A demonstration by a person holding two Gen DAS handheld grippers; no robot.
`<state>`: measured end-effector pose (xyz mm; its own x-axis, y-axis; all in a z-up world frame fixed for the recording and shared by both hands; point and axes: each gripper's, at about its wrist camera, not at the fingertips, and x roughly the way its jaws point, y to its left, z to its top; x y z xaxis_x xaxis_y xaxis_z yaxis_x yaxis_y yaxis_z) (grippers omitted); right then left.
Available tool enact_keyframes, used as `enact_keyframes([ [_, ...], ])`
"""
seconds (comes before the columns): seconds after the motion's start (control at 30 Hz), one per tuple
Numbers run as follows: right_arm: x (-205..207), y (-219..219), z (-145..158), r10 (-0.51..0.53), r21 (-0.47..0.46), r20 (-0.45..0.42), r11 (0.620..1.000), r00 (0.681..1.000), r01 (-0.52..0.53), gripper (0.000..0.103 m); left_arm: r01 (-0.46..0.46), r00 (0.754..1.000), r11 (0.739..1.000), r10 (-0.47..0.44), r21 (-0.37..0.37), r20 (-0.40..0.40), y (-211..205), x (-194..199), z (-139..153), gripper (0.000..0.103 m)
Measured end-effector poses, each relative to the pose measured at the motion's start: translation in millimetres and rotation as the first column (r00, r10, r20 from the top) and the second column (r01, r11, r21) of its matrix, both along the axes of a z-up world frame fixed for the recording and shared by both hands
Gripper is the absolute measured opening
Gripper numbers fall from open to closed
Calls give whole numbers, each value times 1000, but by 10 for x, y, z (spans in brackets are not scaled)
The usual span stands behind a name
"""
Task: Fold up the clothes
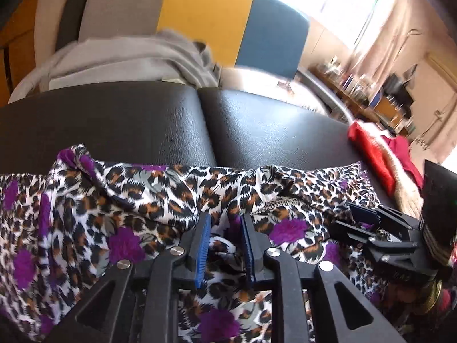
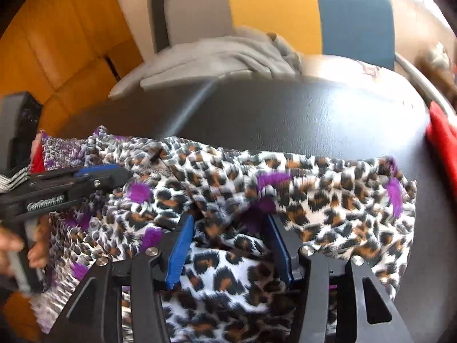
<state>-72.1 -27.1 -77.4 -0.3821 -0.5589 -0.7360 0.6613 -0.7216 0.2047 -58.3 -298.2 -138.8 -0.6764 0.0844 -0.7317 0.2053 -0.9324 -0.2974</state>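
Note:
A leopard-print garment with purple flowers [image 1: 120, 205] lies crumpled on a black leather surface [image 1: 257, 125]. It also shows in the right wrist view [image 2: 328, 200]. My left gripper [image 1: 225, 223] is open, its blue pads just above the cloth near a fold. My right gripper [image 2: 231, 228] is open wide over the garment's middle, cloth lying between the pads. The right gripper shows side-on in the left wrist view [image 1: 360, 217]. The left gripper shows side-on in the right wrist view [image 2: 114, 174].
A folded grey garment [image 1: 128, 60] lies on a white surface behind the black one. Red cloth [image 1: 371, 151] sits at the right edge, also in the right wrist view [image 2: 442, 148]. A cluttered shelf [image 1: 371, 91] stands far right. Yellow and blue panels [image 1: 205, 17] rise behind.

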Motion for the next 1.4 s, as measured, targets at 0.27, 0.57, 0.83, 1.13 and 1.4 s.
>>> enact_keyframes([
  [0.27,-111,130,-18,-47,6,-1,999,999,47,53,-28,999,997,31,-66,30,214,-147,102,21],
  [0.57,-197,265,-16,-101,25,-12,995,995,102,53,-302,953,953,300,28,45,-677,1037,326,30],
  [0.83,-114,263,-8,-90,42,-36,995,995,91,61,-767,608,638,755,-63,244,-1887,1421,174,38],
  [1.13,-152,270,-32,-60,7,-18,998,998,60,73,-654,443,458,877,-602,186,-2152,626,283,45],
  [1.4,-176,270,-38,-43,-15,-7,999,999,43,79,-539,359,517,855,-664,375,-2686,575,-50,47],
])
